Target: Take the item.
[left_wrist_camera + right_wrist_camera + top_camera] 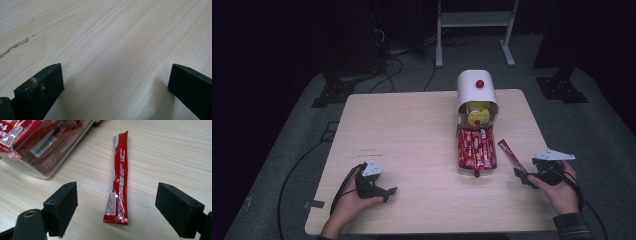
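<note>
A single red stick packet (511, 155) (118, 180) lies loose on the wooden table (412, 140), right of a clear tray (476, 148) (47, 147) packed with several red packets. Behind the tray stands a white dispenser (476, 95) with a red knob and a yellow item inside. My right gripper (520, 176) (116, 212) is open, low over the table, its jaws on either side of the loose packet's near end without touching it. My left gripper (391, 192) (115, 87) rests open near the front left, over bare wood.
The table's front edge runs just below both hands. Black cables (307, 160) trail over the grey floor at the left. A white stand (474, 20) and dark equipment bases sit on the floor beyond the table.
</note>
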`<state>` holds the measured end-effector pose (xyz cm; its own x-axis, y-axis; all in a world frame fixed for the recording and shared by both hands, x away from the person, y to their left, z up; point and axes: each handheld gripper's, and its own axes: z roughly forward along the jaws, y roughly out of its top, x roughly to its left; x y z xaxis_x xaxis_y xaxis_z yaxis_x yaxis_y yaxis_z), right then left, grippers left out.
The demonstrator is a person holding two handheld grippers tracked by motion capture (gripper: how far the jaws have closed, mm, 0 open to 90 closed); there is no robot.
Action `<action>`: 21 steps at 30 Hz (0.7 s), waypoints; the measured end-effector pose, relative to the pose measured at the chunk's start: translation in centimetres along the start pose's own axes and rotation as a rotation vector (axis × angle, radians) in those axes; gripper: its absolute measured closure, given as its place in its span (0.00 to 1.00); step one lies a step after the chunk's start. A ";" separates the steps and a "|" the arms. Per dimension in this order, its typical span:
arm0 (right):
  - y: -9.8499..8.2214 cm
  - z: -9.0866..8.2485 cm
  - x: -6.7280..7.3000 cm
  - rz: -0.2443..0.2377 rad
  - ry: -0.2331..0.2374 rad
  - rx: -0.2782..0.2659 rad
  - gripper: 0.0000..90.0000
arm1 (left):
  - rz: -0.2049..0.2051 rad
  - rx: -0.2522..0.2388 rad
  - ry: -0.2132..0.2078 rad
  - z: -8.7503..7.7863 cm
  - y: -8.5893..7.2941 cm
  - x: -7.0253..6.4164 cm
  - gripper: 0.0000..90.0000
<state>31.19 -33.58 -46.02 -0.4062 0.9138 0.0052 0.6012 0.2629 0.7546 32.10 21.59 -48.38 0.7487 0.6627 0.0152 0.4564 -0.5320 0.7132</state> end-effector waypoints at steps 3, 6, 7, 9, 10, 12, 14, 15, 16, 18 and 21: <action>-0.5 -0.2 0.0 0.001 0.002 0.005 0.19 | 0.000 0.000 0.000 0.0 0.0 0.0 0.00; -1.0 -0.4 0.1 -0.005 0.007 0.005 0.19 | 0.000 0.000 0.000 0.0 0.0 0.0 0.00; -1.1 -0.5 0.2 -0.005 0.007 0.006 0.19 | 0.000 0.001 0.000 0.0 0.0 0.0 0.00; -1.4 -0.6 0.3 -0.009 0.009 0.008 0.19 | 0.000 0.000 0.000 0.0 0.0 0.0 0.00; -1.6 -0.7 0.3 -0.003 0.008 0.013 0.19 | 0.000 0.000 0.000 0.0 0.0 0.0 0.00; -1.9 -0.7 0.3 -0.008 0.008 0.018 0.19 | 0.000 0.000 0.000 0.0 0.0 0.0 0.00; -2.2 -0.6 0.3 -0.008 0.007 0.028 0.19 | 0.000 0.000 0.000 0.0 0.0 0.0 0.00; -2.3 -0.6 0.3 -0.010 0.005 0.030 0.19 | 0.000 0.000 0.000 0.0 0.0 0.0 0.00; -2.4 -0.6 0.3 -0.011 0.003 0.033 0.19 | 0.000 0.000 0.000 0.0 0.0 0.0 0.00; -2.6 -0.6 0.3 -0.010 0.001 0.037 0.19 | 0.000 0.000 0.000 0.0 0.0 0.0 0.00; -2.9 -0.7 0.2 -0.006 -0.003 0.044 0.19 | 0.000 0.000 0.000 0.0 0.0 0.0 0.00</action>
<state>28.93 -34.35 -47.74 -0.4081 0.9129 -0.0010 0.6288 0.2818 0.7247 32.09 21.59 -48.38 0.7488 0.6626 0.0153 0.4562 -0.5321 0.7132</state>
